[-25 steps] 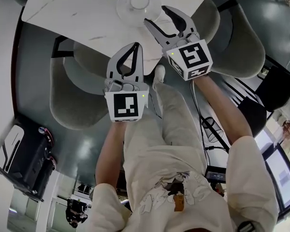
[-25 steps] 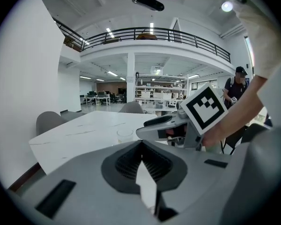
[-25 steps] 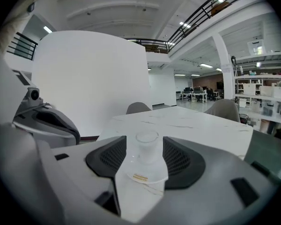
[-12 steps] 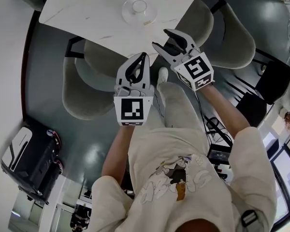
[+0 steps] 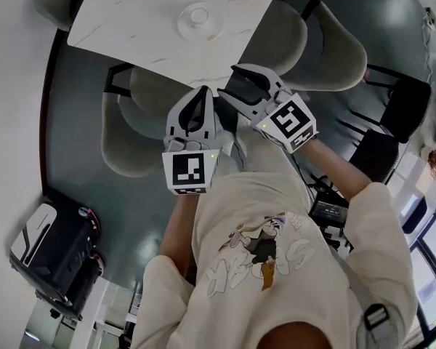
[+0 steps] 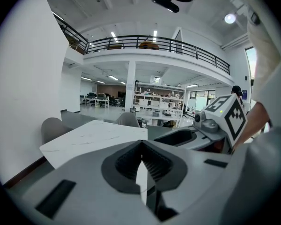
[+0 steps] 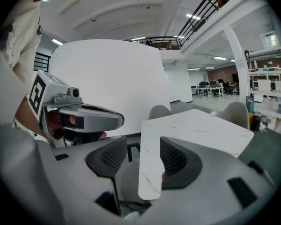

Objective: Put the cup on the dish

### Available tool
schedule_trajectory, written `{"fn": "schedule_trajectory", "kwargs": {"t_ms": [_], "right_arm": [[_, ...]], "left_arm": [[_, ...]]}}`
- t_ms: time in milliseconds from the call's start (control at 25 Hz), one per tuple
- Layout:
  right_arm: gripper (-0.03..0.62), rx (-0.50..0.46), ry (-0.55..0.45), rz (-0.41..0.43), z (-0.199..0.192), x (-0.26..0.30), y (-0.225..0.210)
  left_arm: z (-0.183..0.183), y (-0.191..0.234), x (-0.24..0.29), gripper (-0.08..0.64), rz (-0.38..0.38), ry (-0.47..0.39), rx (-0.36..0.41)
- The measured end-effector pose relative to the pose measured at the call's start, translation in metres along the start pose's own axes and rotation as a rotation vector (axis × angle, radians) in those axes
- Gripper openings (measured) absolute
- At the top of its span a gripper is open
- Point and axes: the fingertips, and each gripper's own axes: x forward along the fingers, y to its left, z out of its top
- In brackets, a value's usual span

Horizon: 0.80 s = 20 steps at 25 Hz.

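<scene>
small clear glass cup (image 5: 198,13) looked set on the clear round glass dish (image 5: 213,29); left gripper (image 5: 203,93) pinched shut, right gripper (image 5: 229,82) wide, both empty, well apart from the dish; only withdrawal remained

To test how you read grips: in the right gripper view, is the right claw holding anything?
No: the right claw stands open with nothing in it; the white table shows beyond through the gap.
</scene>
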Motion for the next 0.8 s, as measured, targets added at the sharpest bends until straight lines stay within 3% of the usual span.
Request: {"fn": "schedule_trajectory", "kwargs": {"t_ms": [280,560,800], "right_arm": [[0.227,0.028,-0.097,0.01,0.069,-0.022,0.026],[0.224,0.011,-0.12,-0.006,0.1,-0.045,0.042],[0.018,0.025,-0.153,-0.087,0.104,-0.074,0.032]], "left_arm": [[0.042,-0.004,-0.028,0.002,0.017,-0.076,-0.03],[0.06,-0.015,-0.058,0.002,0.03,-0.112,-0.078],[0.068,-0.024,-0.058,0.002,0.013,-0.119,-0.069]]}}
